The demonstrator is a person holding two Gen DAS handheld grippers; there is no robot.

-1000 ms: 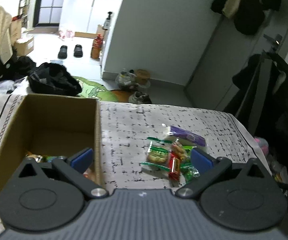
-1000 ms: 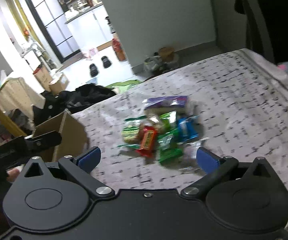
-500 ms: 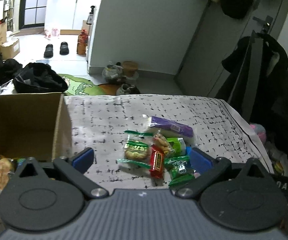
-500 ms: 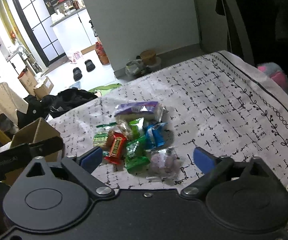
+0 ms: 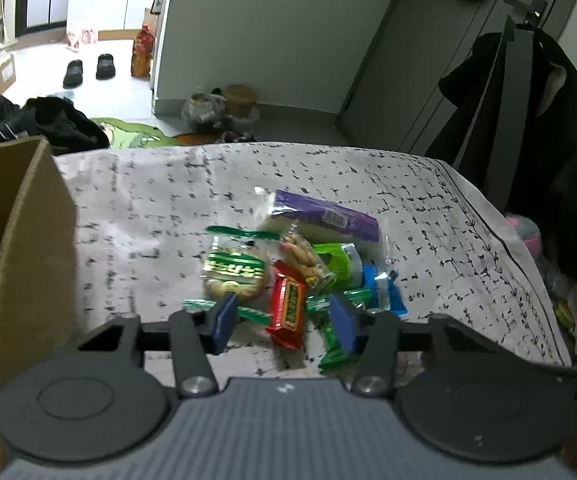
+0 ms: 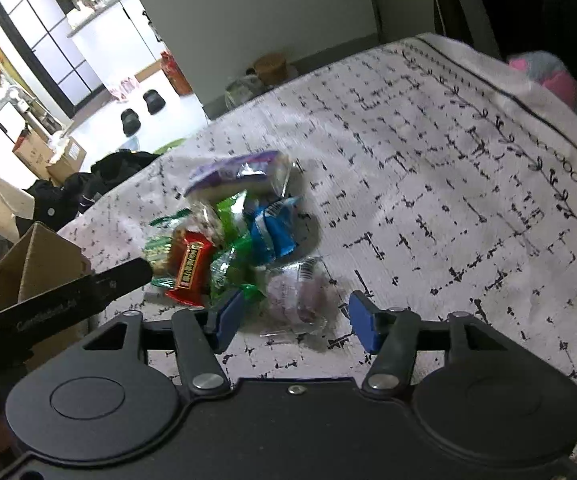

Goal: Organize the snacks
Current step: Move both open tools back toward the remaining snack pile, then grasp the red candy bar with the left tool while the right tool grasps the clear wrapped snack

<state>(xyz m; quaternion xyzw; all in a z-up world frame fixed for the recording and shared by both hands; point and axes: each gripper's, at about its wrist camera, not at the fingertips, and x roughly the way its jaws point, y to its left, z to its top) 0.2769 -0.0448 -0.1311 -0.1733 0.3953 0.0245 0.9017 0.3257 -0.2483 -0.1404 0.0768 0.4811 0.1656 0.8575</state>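
Note:
A pile of wrapped snacks lies on the patterned tablecloth point(image 5: 148, 216). It holds a purple pack point(image 5: 328, 216), a red bar point(image 5: 288, 308), a green-labelled biscuit pack point(image 5: 232, 272), a blue pack point(image 5: 384, 292) and green packets. My left gripper point(image 5: 284, 318) is open, its jaws on either side of the red bar. My right gripper point(image 6: 294, 318) is open, its jaws on either side of a clear pinkish packet point(image 6: 296, 292) at the pile's near edge. The red bar point(image 6: 190, 268) and purple pack point(image 6: 236, 176) show in the right wrist view.
An open cardboard box point(image 5: 28, 240) stands at the table's left, also in the right wrist view point(image 6: 36, 256). The left gripper's body point(image 6: 68, 300) crosses the right wrist view. A dark coat on a rack point(image 5: 528, 120) stands at the right. Bags and shoes lie on the floor beyond.
Both grippers have moved in towards the snack pile. Their jaws have narrowed but stay open. The box has slid to the left edge of the left wrist view.

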